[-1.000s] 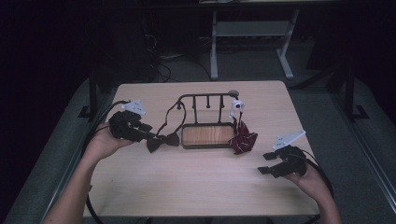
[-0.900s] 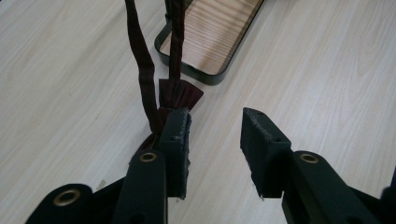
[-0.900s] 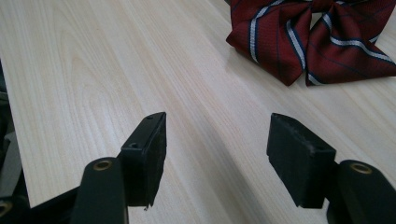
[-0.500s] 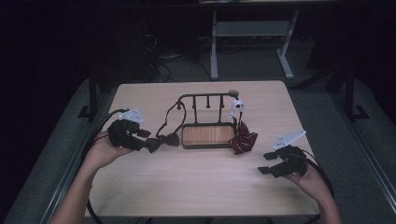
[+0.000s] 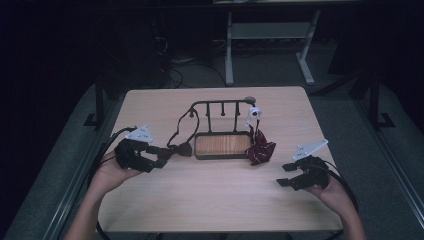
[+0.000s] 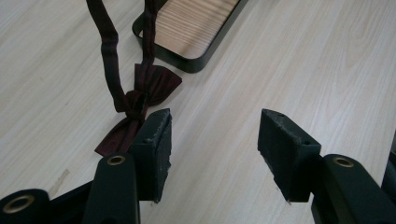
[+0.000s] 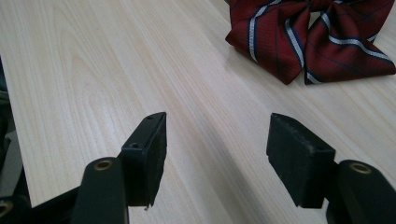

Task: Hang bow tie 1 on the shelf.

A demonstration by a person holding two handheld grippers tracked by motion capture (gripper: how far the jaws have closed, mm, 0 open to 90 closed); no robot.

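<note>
A black metal rack with a wooden tray base (image 5: 222, 145) stands mid-table. A dark bow tie (image 5: 182, 149) lies on the table left of the tray, its strap looped up to the rack's left end. My left gripper (image 5: 161, 156) sits just left of the tie; its jaws have just been opening and nothing is between them. In the left gripper view the dark bow tie (image 6: 140, 100) rests against the outside of one jaw of the left gripper (image 6: 215, 135). A red striped bow tie (image 5: 261, 150) lies by the tray's right end. My right gripper (image 5: 281, 175) is open near it, apart.
A small white round object (image 5: 254, 113) hangs on the rack's right end. Bare tabletop (image 5: 215, 195) stretches between the two hands and the near edge. In the right gripper view the striped bow tie (image 7: 317, 37) lies ahead of the right gripper (image 7: 217, 140).
The left gripper's jaws have spread and let go of the dark bow tie, and the hand has drawn slightly back and down toward the table. The right hand has stayed still.
</note>
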